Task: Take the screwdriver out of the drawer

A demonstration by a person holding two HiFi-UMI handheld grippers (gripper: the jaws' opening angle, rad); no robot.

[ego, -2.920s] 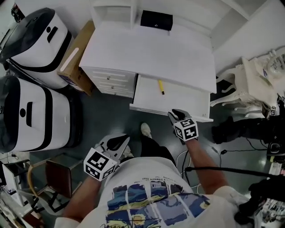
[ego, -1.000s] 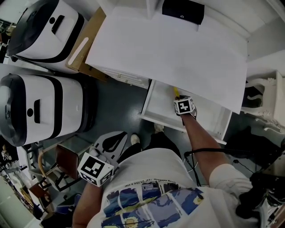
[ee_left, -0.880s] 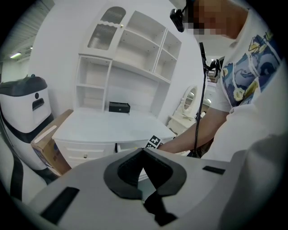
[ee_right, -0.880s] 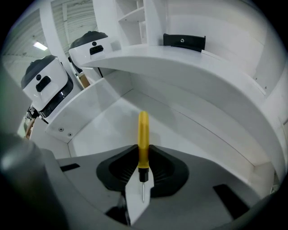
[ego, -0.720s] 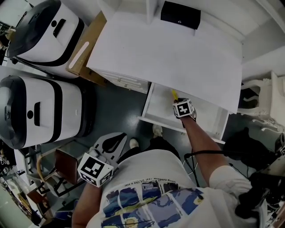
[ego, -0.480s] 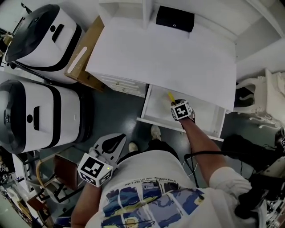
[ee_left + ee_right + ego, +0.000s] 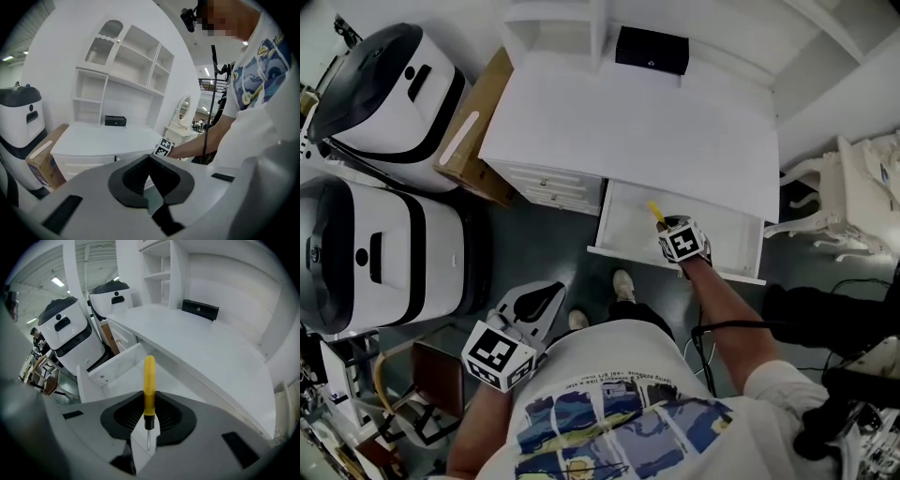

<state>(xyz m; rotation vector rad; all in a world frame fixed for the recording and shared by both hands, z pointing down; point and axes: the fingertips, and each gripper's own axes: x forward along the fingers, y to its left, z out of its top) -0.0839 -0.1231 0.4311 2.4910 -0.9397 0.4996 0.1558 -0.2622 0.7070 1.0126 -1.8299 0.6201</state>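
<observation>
Right tongs (image 7: 147,427) clamp the screwdriver (image 7: 149,380) by its yellow handle; raise it straight clear of the drawer (image 7: 110,366) beneath them; left tongs (image 7: 152,187) closed, empty

The right gripper (image 7: 668,226) hangs over the open drawer (image 7: 628,228), a yellow screwdriver (image 7: 656,213) poking from it toward eleven o'clock. The left gripper (image 7: 551,292) sits well apart, at seven o'clock.

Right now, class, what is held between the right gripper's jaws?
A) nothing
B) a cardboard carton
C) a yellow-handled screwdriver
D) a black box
C: in the right gripper view, the right gripper is shut on the screwdriver by its yellow handle, over the open drawer.
</observation>
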